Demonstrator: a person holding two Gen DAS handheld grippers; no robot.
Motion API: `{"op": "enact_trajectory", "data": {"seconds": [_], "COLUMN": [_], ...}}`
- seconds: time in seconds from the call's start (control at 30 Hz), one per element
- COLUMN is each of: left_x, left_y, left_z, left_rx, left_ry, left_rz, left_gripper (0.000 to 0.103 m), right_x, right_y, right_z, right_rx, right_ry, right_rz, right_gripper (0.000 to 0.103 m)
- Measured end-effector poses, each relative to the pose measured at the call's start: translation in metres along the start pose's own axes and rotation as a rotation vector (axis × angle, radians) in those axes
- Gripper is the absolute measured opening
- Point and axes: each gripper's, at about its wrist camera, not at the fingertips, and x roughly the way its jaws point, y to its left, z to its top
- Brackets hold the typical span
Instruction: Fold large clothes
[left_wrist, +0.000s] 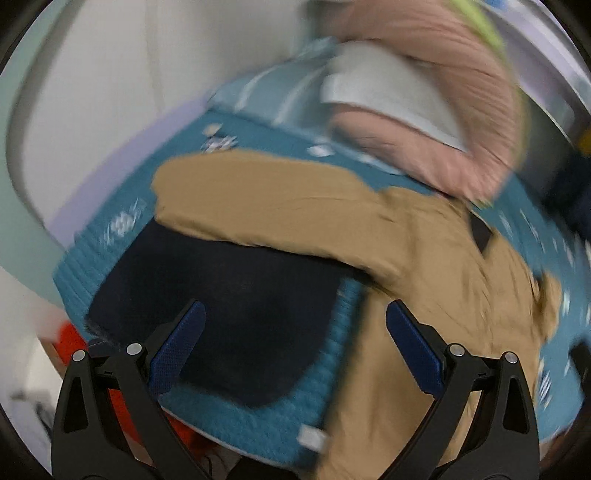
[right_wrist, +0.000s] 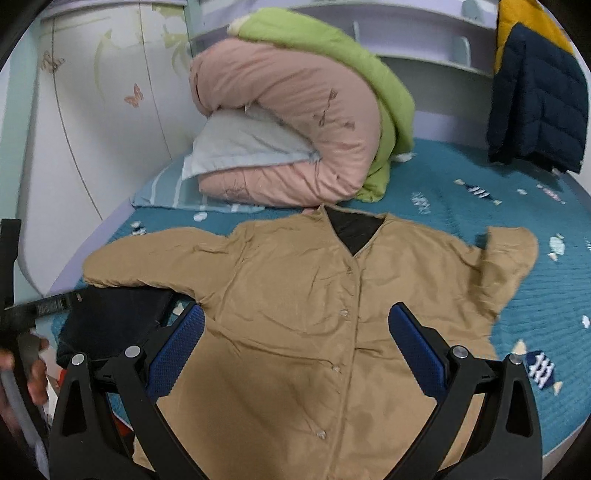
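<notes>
A tan snap-front jacket (right_wrist: 295, 314) lies spread face up on the teal bed cover (right_wrist: 461, 206), both sleeves out, black lining at the collar. My right gripper (right_wrist: 295, 314) is open above the jacket's chest. My left gripper (left_wrist: 293, 314) is open and empty above the jacket's left sleeve (left_wrist: 258, 195) and a dark navy garment (left_wrist: 221, 306) that lies partly under that sleeve. The left wrist view is blurred by motion. The navy garment also shows in the right wrist view (right_wrist: 114, 325).
A rolled pink and green quilt (right_wrist: 295, 122) with a pale pillow (right_wrist: 236, 147) lies at the head of the bed. A navy and yellow puffer jacket (right_wrist: 535, 92) hangs at the back right. A white wardrobe (right_wrist: 92, 129) stands left. The bed's left edge (right_wrist: 66, 280) is close.
</notes>
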Motion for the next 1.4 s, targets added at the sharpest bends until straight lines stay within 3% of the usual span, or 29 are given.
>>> {"op": "enact_trajectory", "data": {"seconds": [0.13,0.27,0.5,0.57,0.63,0.67,0.73,0.77,0.8,0.9,1.03,1.07,1.13,1.23,1.4], "left_x": [0.048,0.085,0.11,0.105,0.099,0.095,0.083,0.077,0.068,0.031,-0.002,-0.008,-0.021,-0.031,-0.014], "left_y": [0.061,0.094,0.089,0.086,0.085,0.087,0.087,0.082,0.076,0.052,0.012,-0.005,-0.038,-0.091,-0.201], "left_z": [0.033,0.054,0.079,0.081,0.083,0.083,0.085,0.087,0.088,0.092,0.096,0.097,0.095,0.093,0.074], "left_rx": [-0.177,-0.252,-0.203,-0.192,-0.187,-0.192,-0.227,-0.217,-0.202,-0.129,-0.048,-0.015,0.053,0.146,0.317], "left_ry": [0.066,0.107,0.074,0.042,0.015,0.012,-0.012,-0.032,-0.061,-0.158,-0.213,-0.216,-0.242,-0.258,-0.192], "left_rz": [-0.013,0.024,0.12,0.135,0.128,0.075,0.034,0.031,0.024,-0.001,-0.079,-0.107,-0.117,-0.18,-0.284], "left_gripper": [0.098,0.098,0.097,0.073,0.038,0.014,0.014,0.014,0.014,0.014,0.014,0.014,0.014,0.014,0.014], "right_x": [0.041,0.08,0.134,0.148,0.162,0.167,0.179,0.184,0.192,0.218,0.261,0.261,0.259,0.233,0.157], "right_y": [0.01,0.018,0.034,0.038,0.052,0.062,0.082,0.088,0.096,0.112,0.115,0.112,0.092,0.031,-0.087], "right_z": [0.001,-0.002,0.005,0.011,0.018,0.02,0.022,0.022,0.022,0.015,-0.008,-0.008,-0.002,0.011,0.017], "right_rx": [-0.024,-0.015,-0.038,-0.036,-0.08,-0.117,-0.183,-0.201,-0.228,-0.278,-0.311,-0.318,-0.212,0.006,0.147], "right_ry": [0.029,0.081,0.108,0.115,0.115,0.105,0.118,0.126,0.138,0.216,0.406,0.389,0.405,0.353,0.196], "right_rz": [0.009,0.029,0.022,0.026,0.026,0.039,0.048,0.047,0.03,0.011,0.094,0.112,0.195,0.326,0.27], "right_gripper": [0.096,0.096,0.096,0.096,0.096,0.096,0.096,0.088,0.067,0.028,0.022,0.022,0.022,0.022,0.023]}}
